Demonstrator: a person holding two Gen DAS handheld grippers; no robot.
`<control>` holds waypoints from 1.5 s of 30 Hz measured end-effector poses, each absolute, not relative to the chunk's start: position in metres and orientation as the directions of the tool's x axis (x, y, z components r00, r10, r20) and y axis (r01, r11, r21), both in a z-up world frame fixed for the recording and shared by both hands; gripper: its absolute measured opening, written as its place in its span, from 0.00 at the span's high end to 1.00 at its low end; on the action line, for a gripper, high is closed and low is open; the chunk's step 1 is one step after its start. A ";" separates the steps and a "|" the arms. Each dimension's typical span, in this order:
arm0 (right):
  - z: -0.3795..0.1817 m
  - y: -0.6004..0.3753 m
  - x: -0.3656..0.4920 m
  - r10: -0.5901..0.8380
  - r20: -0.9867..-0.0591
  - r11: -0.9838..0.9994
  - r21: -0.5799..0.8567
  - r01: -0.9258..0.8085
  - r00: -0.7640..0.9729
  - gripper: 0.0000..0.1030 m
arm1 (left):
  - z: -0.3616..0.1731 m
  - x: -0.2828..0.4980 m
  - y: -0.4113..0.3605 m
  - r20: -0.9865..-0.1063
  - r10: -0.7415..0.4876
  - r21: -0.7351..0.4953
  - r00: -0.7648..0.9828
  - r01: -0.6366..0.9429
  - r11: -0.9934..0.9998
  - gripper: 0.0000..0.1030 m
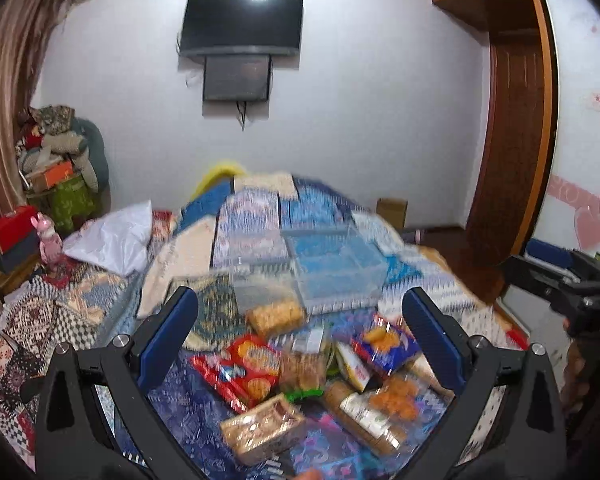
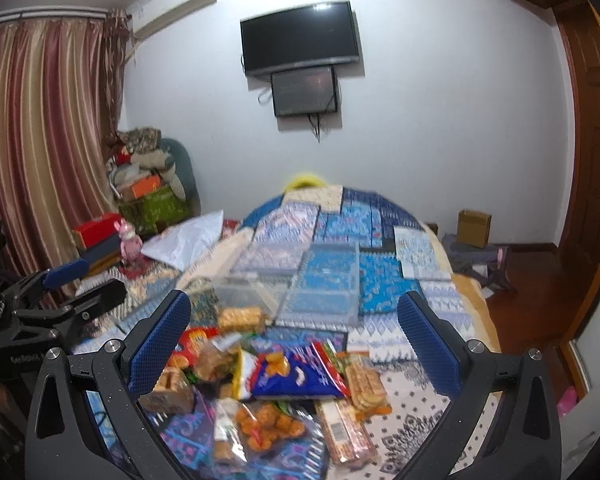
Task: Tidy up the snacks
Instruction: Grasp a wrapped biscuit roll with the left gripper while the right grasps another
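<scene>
A heap of snack packets lies on the patterned bed cover: a red biscuit pack (image 1: pixel 249 364), a blue chip bag (image 2: pixel 300 372), a bag of orange puffs (image 2: pixel 268 424) and several cracker packs. Beyond the heap stands a clear plastic box (image 1: pixel 332 264), also in the right wrist view (image 2: pixel 320 280), with a smaller clear box (image 2: pixel 244 292) to its left. My left gripper (image 1: pixel 300 312) is open and empty above the heap. My right gripper (image 2: pixel 294 312) is open and empty above the heap. Each gripper shows at the edge of the other's view.
The bed (image 2: pixel 420 248) fills the middle of the room. A white plastic bag (image 1: pixel 108 240) lies on its left side. Boxes and a pink toy (image 1: pixel 50 240) stand at the left by the curtain. A wooden door (image 1: pixel 516 128) is at the right.
</scene>
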State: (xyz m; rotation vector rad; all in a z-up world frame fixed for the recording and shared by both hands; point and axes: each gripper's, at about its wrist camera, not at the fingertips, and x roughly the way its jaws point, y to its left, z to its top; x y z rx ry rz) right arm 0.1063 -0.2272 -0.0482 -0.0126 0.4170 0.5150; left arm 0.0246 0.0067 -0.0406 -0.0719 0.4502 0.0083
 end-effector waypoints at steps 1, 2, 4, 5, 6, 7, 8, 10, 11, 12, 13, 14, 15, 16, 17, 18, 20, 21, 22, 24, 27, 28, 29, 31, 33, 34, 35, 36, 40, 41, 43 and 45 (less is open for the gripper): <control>-0.053 -0.229 0.109 0.470 -0.409 0.874 0.091 -0.477 0.782 0.00 | -0.047 0.027 0.009 -0.458 -0.009 -0.068 0.889 -0.025 0.997 0.00; -0.060 -0.232 0.113 0.463 -0.437 0.876 0.092 -0.473 0.772 0.00 | -0.054 0.030 0.012 -0.481 -0.009 -0.068 0.876 -0.028 0.997 0.00; -0.072 -0.239 0.120 0.449 -0.477 0.881 0.093 -0.464 0.756 0.00 | -0.066 0.033 0.015 -0.518 -0.002 -0.065 0.855 -0.037 0.997 0.00; -0.079 -0.243 0.123 0.435 -0.502 0.887 0.094 -0.453 0.748 0.00 | -0.075 0.035 0.018 -0.544 0.003 -0.062 0.839 -0.043 0.997 0.00; -0.086 -0.247 0.127 0.423 -0.523 0.891 0.094 -0.443 0.740 0.00 | -0.082 0.037 0.019 -0.562 0.010 -0.058 0.827 -0.051 0.997 0.00; -0.094 -0.250 0.130 0.413 -0.545 0.896 0.097 -0.434 0.730 0.00 | -0.090 0.038 0.020 -0.579 0.015 -0.056 0.815 -0.058 0.997 0.00; -0.099 -0.253 0.131 0.408 -0.557 0.898 0.102 -0.429 0.723 0.00 | -0.094 0.039 0.020 -0.592 0.018 -0.054 0.806 -0.063 0.997 0.00; -0.113 -0.258 0.136 0.395 -0.597 0.903 0.112 -0.415 0.698 0.00 | -0.107 0.041 0.021 -0.626 0.026 -0.054 0.779 -0.077 0.996 0.00; -0.118 -0.260 0.138 0.389 -0.614 0.905 0.115 -0.410 0.687 0.00 | -0.113 0.042 0.022 -0.643 0.029 -0.055 0.766 -0.084 0.995 0.00; -0.122 -0.262 0.139 0.385 -0.630 0.906 0.119 -0.406 0.674 0.00 | -0.121 0.043 0.023 -0.659 0.031 -0.058 0.752 -0.092 0.994 0.00; -0.127 -0.263 0.141 0.383 -0.646 0.906 0.125 -0.404 0.660 0.00 | -0.128 0.044 0.024 -0.670 0.033 -0.061 0.741 -0.100 0.993 0.00; -0.134 -0.264 0.143 0.383 -0.663 0.906 0.135 -0.401 0.643 0.00 | -0.134 0.046 0.025 -0.684 0.036 -0.064 0.728 -0.109 0.992 0.00; -0.139 -0.265 0.145 0.384 -0.674 0.906 0.144 -0.397 0.631 0.00 | -0.143 0.047 0.027 -0.703 0.038 -0.069 0.710 -0.122 0.990 0.00; -0.144 -0.265 0.146 0.386 -0.686 0.906 0.155 -0.394 0.617 0.00 | -0.148 0.048 0.028 -0.714 0.038 -0.074 0.699 -0.130 0.989 0.00; -0.150 -0.265 0.148 0.389 -0.699 0.905 0.169 -0.390 0.600 0.03 | -0.152 0.050 0.028 -0.721 0.037 -0.078 0.692 -0.133 0.988 0.00; -0.156 -0.265 0.149 0.395 -0.711 0.903 0.183 -0.389 0.582 0.06 | -0.157 0.051 0.029 -0.732 0.033 -0.083 0.680 -0.138 0.987 0.00; -0.167 -0.263 0.152 0.404 -0.735 0.897 0.202 -0.393 0.545 0.15 | -0.165 0.054 0.029 -0.750 0.022 -0.094 0.661 -0.140 0.986 0.00; -0.172 -0.261 0.154 0.404 -0.745 0.896 0.206 -0.393 0.530 0.16 | -0.168 0.055 0.029 -0.757 0.016 -0.101 0.653 -0.141 0.985 0.00; -0.177 -0.260 0.155 0.403 -0.754 0.896 0.208 -0.393 0.519 0.18 | -0.170 0.057 0.029 -0.761 0.013 -0.105 0.649 -0.144 0.984 0.00; -0.182 -0.258 0.158 0.403 -0.764 0.893 0.208 -0.398 0.503 0.23 | -0.175 0.061 0.028 -0.766 0.004 -0.119 0.642 -0.149 0.982 0.00; -0.188 -0.252 0.162 0.396 -0.778 0.890 0.195 -0.413 0.487 0.31 | -0.179 0.065 0.029 -0.772 -0.001 -0.136 0.635 -0.164 0.977 0.00; -0.189 -0.251 0.164 0.394 -0.782 0.888 0.190 -0.418 0.483 0.33 | -0.181 0.067 0.029 -0.772 -0.002 -0.142 0.635 -0.170 0.975 0.00; -0.192 -0.247 0.166 0.387 -0.789 0.888 0.181 -0.423 0.477 0.38 | -0.181 0.067 0.029 -0.772 -0.002 -0.144 0.635 -0.173 0.974 0.00; -0.197 -0.243 0.168 0.380 -0.800 0.885 0.167 -0.436 0.465 0.43 | -0.183 0.069 0.027 -0.773 0.005 -0.139 0.635 -0.176 0.975 0.07; -0.197 -0.240 0.169 0.376 -0.797 0.883 0.152 -0.445 0.473 0.43 | -0.187 0.072 0.025 -0.789 0.015 -0.115 0.615 -0.172 0.978 0.20; -0.198 -0.239 0.170 0.377 -0.796 0.881 0.149 -0.450 0.473 0.43 | -0.190 0.072 0.025 -0.795 0.016 -0.111 0.607 -0.170 0.979 0.21; -0.198 -0.238 0.171 0.378 -0.797 0.878 0.147 -0.456 0.471 0.44 | -0.190 0.070 0.025 -0.789 0.016 -0.113 0.614 -0.170 0.979 0.21; -0.199 -0.238 0.172 0.381 -0.798 0.875 0.149 -0.460 0.467 0.47 | -0.189 0.069 0.025 -0.787 0.015 -0.115 0.616 -0.171 0.979 0.21; -0.199 -0.235 0.170 0.386 -0.801 0.868 0.149 -0.474 0.456 0.56 | -0.188 0.065 0.025 -0.786 0.016 -0.111 0.618 -0.167 0.980 0.22; -0.197 -0.235 0.168 0.387 -0.801 0.868 0.149 -0.474 0.456 0.57 | -0.187 0.063 0.025 -0.786 0.015 -0.111 0.618 -0.165 0.980 0.22; -0.193 -0.236 0.165 0.396 -0.799 0.865 0.159 -0.475 0.453 0.57 | -0.184 0.059 0.025 -0.784 0.013 -0.109 0.621 -0.159 0.981 0.22; -0.187 -0.237 0.160 0.409 -0.791 0.861 0.171 -0.479 0.455 0.58 | -0.178 0.054 0.025 -0.776 0.013 -0.106 0.631 -0.151 0.983 0.22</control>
